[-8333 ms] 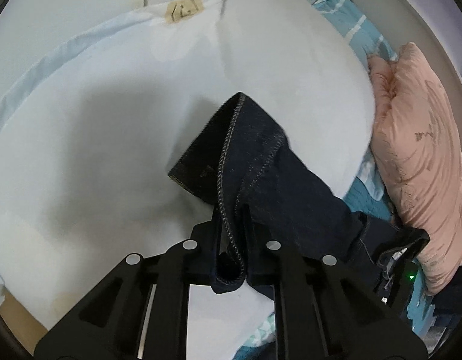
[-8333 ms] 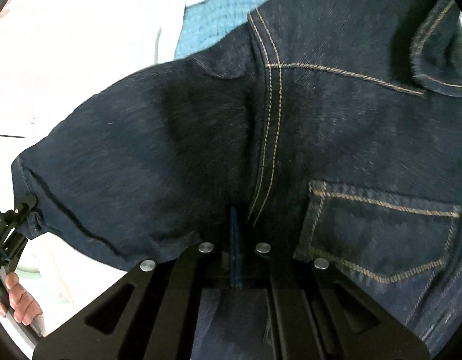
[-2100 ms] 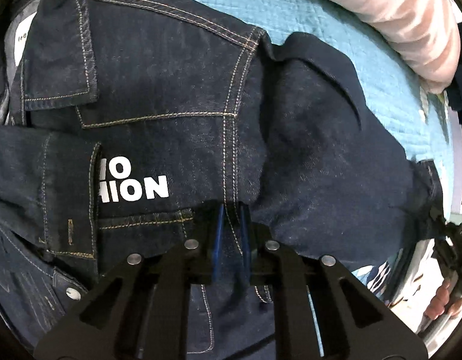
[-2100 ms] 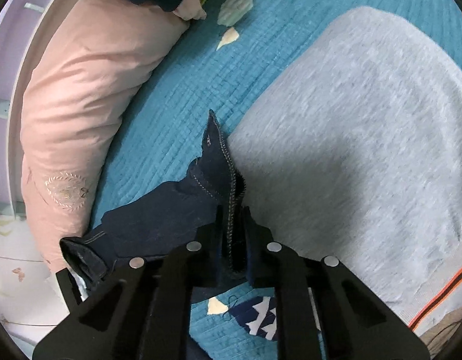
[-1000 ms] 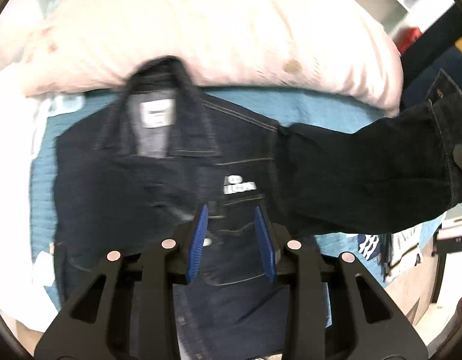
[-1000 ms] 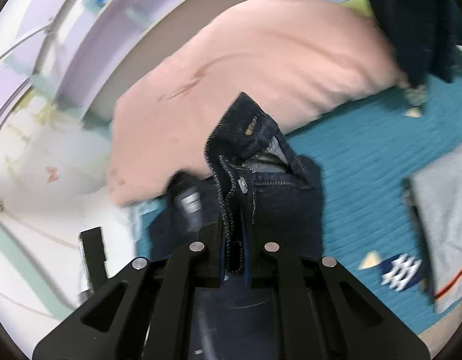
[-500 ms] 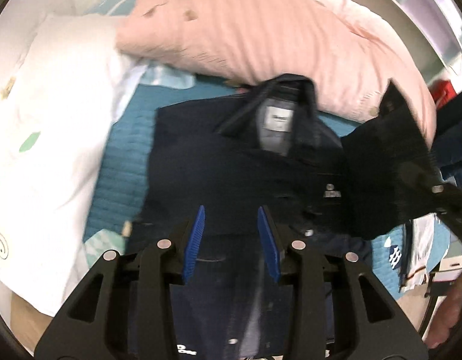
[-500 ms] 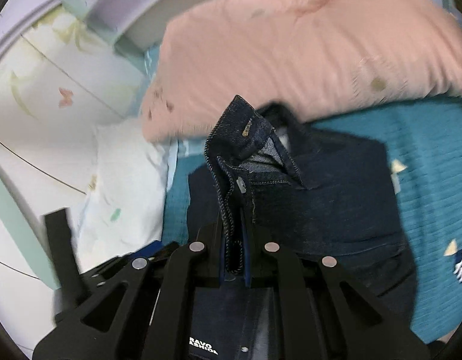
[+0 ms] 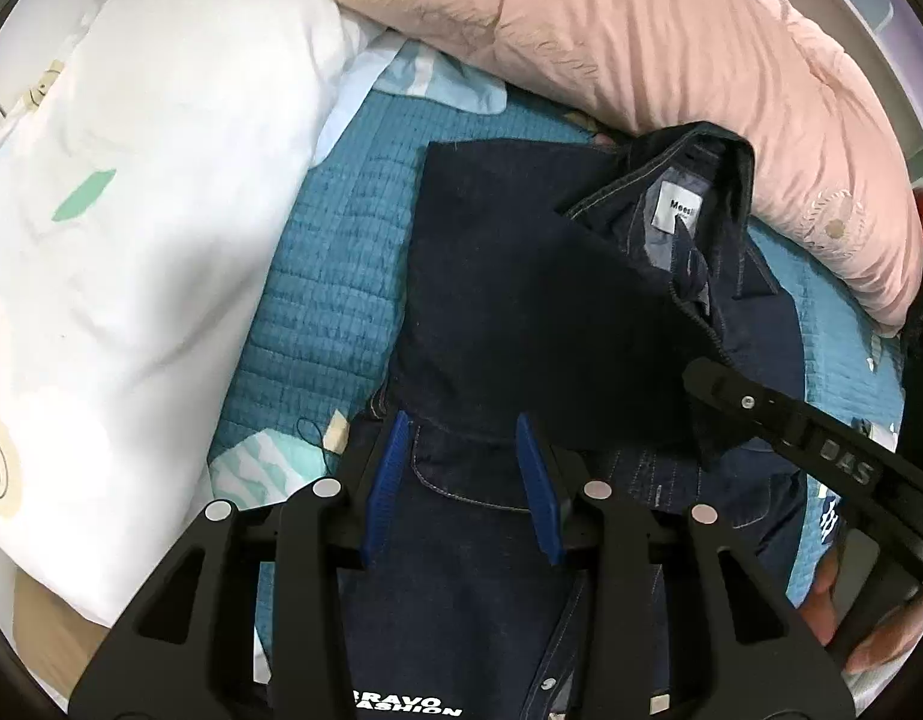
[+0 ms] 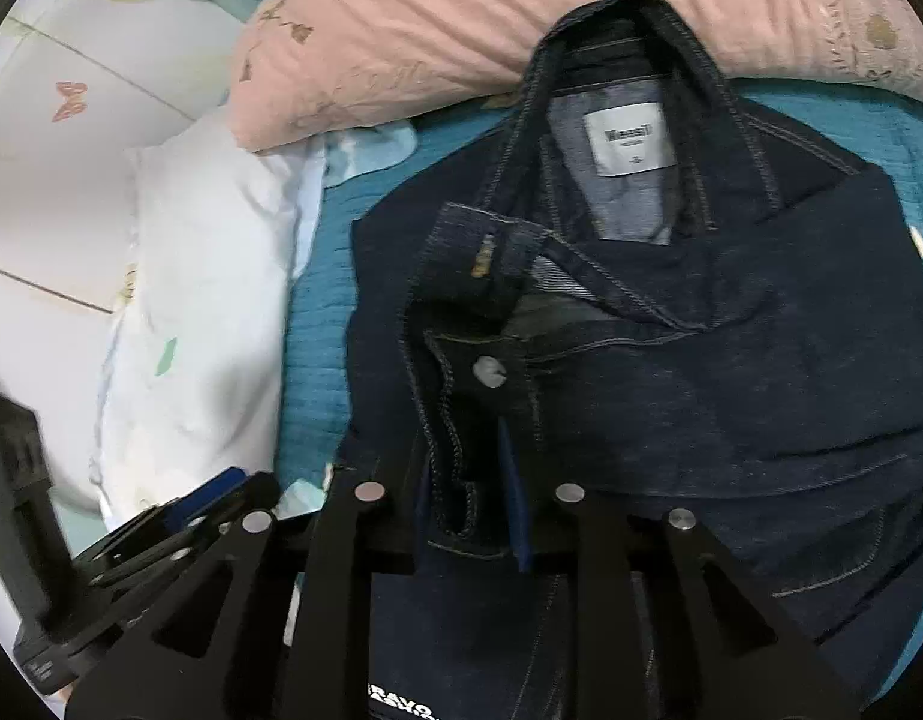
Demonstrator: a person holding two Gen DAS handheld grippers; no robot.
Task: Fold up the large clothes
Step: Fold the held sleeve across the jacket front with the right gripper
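A dark denim jacket (image 9: 521, 300) lies face up on the teal quilt (image 9: 323, 276), collar and white label toward the pink pillow. Its right sleeve is folded across the chest. In the right wrist view, the sleeve cuff (image 10: 461, 312) with its metal button lies on the jacket (image 10: 761, 372). The cuff's end sits between the jaws of my right gripper (image 10: 468, 480), which are opening, with a gap beside the right pad. My left gripper (image 9: 464, 468) hangs open above the jacket's lower left front with nothing between its blue pads. One right gripper finger (image 9: 749, 402) reaches in from the right.
A pink pillow (image 9: 641, 60) lies behind the collar and a white pillow (image 9: 131, 180) on the left of the quilt. A person's hand (image 9: 869, 642) shows at the lower right. The left gripper's fingers (image 10: 209, 510) show low on the left.
The right gripper carried the sleeve cuff across and down onto the jacket's chest, and its jaws have parted. The left gripper moved leftward over the jacket and stayed open.
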